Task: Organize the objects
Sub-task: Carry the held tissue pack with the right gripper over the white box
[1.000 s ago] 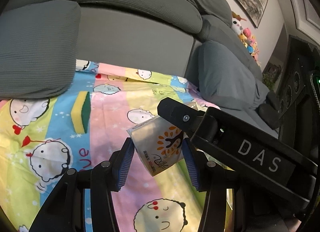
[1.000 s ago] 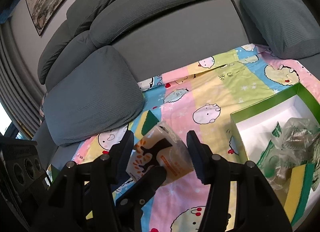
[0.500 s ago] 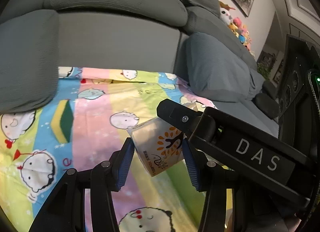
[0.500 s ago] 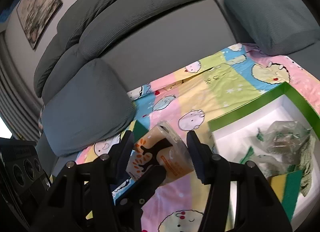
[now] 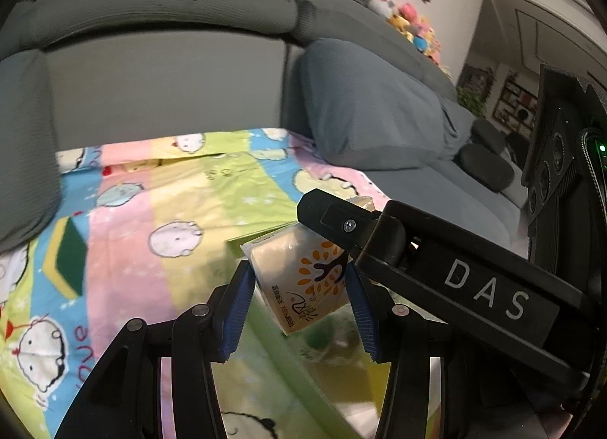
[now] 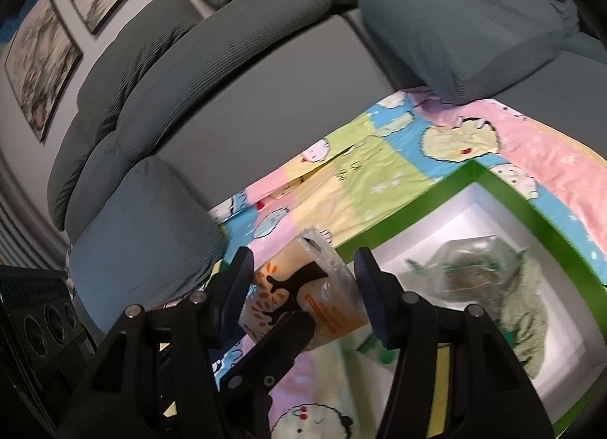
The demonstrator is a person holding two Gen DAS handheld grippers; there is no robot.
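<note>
A cream tissue pack [image 5: 303, 279] with an orange tree print is held in the air between both grippers. My left gripper [image 5: 299, 291] and my right gripper [image 6: 305, 289] are each shut on the tissue pack [image 6: 303, 298] from opposite sides. It hangs above the near left corner of a green-rimmed white box [image 6: 504, 188]. The box holds crumpled clear plastic bags [image 6: 470, 268], a grey-green cloth [image 6: 527, 310] and a yellow sponge [image 6: 442, 363]. A second yellow-and-green sponge [image 5: 64, 257] lies on the cartoon blanket [image 5: 163, 211] to the left.
A grey sofa backrest [image 5: 167, 82] and cushions [image 6: 466, 33] surround the blanket. Plush toys [image 5: 402, 18] sit on the sofa top at right. A black speaker [image 5: 557, 158] stands at the far right.
Both grippers have carried the tissue pack rightward, from over the blanket to over the green box's corner. The sponge on the blanket has slid left in view.
</note>
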